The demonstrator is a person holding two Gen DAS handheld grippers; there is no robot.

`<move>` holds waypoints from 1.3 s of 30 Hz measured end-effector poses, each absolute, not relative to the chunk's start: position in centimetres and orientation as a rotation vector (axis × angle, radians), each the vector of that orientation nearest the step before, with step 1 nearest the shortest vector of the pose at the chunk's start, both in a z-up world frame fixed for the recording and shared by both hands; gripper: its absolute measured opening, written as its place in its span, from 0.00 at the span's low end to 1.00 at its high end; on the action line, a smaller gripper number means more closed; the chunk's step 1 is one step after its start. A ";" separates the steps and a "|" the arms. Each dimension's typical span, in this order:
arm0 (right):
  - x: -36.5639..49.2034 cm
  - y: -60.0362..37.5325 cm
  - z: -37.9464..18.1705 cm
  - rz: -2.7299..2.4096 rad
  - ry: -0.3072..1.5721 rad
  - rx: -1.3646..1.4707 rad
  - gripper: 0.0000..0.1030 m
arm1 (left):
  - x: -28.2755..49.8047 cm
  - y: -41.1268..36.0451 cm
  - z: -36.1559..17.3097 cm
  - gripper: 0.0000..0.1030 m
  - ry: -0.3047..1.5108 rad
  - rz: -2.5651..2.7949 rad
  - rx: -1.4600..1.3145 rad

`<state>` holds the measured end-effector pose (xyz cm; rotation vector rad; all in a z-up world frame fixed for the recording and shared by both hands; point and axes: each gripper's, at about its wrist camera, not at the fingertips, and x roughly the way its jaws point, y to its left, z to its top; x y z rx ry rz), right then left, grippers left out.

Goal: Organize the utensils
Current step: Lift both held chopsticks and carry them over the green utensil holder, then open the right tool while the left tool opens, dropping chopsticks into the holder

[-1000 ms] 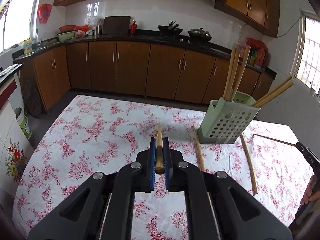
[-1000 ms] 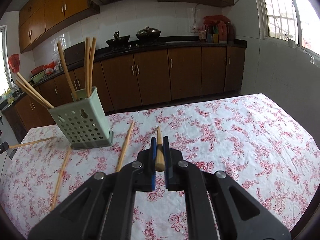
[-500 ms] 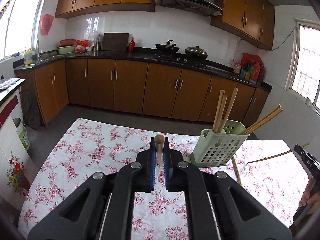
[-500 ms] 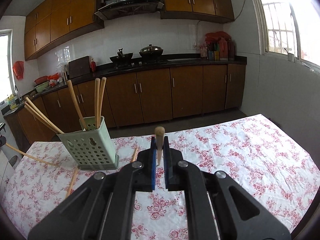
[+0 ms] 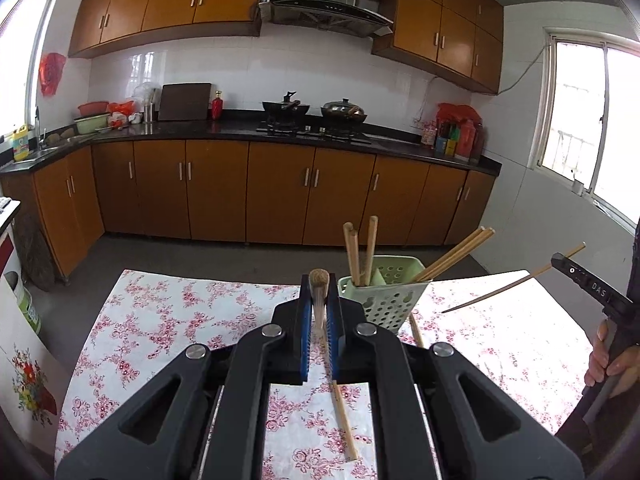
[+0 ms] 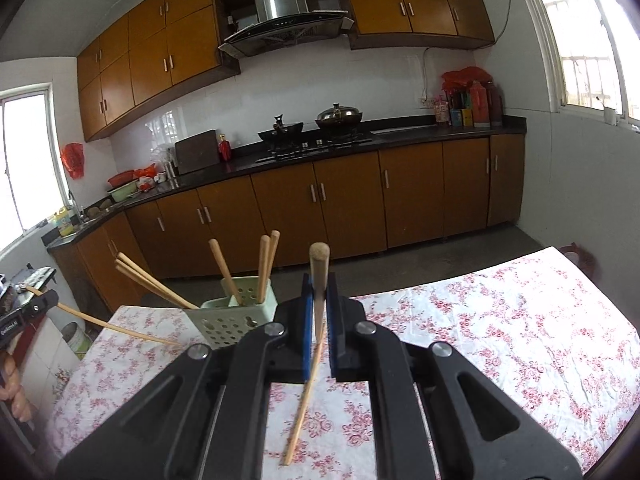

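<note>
So both grippers are clamped on a chopstick each right now. My left gripper has its blue pads squeezed on a chopstick that points nearly straight at the lens, blunt end up, so I mostly see the round tip. Same deal on the right gripper: its chopstick sticks up between the pads, and the thin end runs down below the jaws over the floral tablecloth.

Green holder sits on the table just right of my left gripper, with a few chopsticks standing in it, some leaning way out to the side. One loose chopstick lies flat on the cloth below the left jaws. From the left view I can also see the other gripper's chopstick hanging in the air at the right edge, with a hand on the handle.
</note>
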<state>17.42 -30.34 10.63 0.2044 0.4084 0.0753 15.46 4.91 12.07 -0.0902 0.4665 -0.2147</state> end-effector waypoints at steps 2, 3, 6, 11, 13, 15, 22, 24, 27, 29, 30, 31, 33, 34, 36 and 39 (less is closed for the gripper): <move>17.0 -30.1 11.6 0.129 0.415 0.227 0.07 | 15.2 4.4 13.1 0.07 0.458 -0.244 -0.099; 16.8 -30.0 12.0 0.150 0.417 0.234 0.07 | 15.1 4.0 13.6 0.07 0.453 -0.254 -0.102; 16.2 -29.5 13.3 0.216 0.416 0.254 0.07 | 14.9 2.8 15.1 0.07 0.424 -0.285 -0.106; 15.5 -28.8 15.7 0.268 0.367 0.271 0.07 | 15.3 1.1 17.5 0.07 0.364 -0.307 -0.110; 15.6 -28.5 16.8 0.276 0.340 0.275 0.07 | 15.7 0.8 18.0 0.07 0.351 -0.304 -0.111; 16.0 -28.0 17.6 0.272 0.309 0.268 0.07 | 16.3 0.4 18.2 0.07 0.346 -0.294 -0.101; 20.6 -26.3 17.5 0.235 0.358 0.244 0.07 | 18.9 -0.2 16.7 0.07 0.404 -0.260 -0.096; 21.9 -25.7 17.1 0.230 0.391 0.236 0.07 | 19.6 -0.3 16.3 0.07 0.424 -0.250 -0.092; 23.5 -24.9 16.2 0.227 0.428 0.220 0.07 | 20.5 -0.4 15.8 0.07 0.449 -0.241 -0.085; 24.2 -24.5 15.7 0.227 0.443 0.216 0.07 | 21.1 -0.6 15.4 0.07 0.461 -0.241 -0.080; 24.6 -24.4 15.4 0.226 0.449 0.214 0.07 | 21.3 -0.6 15.2 0.07 0.465 -0.240 -0.077; 25.0 -24.2 15.2 0.225 0.454 0.211 0.07 | 21.5 -0.6 15.1 0.07 0.468 -0.241 -0.075; 25.7 -23.9 14.7 0.221 0.471 0.209 0.09 | 22.0 -0.6 14.7 0.07 0.482 -0.239 -0.075; 25.6 -23.8 14.5 0.218 0.473 0.211 0.10 | 22.2 -0.6 14.5 0.07 0.489 -0.235 -0.083; 25.4 -23.9 14.2 0.208 0.462 0.212 0.12 | 22.2 -0.4 14.4 0.07 0.491 -0.239 -0.101; 24.8 -24.4 14.1 0.184 0.432 0.218 0.18 | 21.8 0.2 14.6 0.07 0.476 -0.234 -0.121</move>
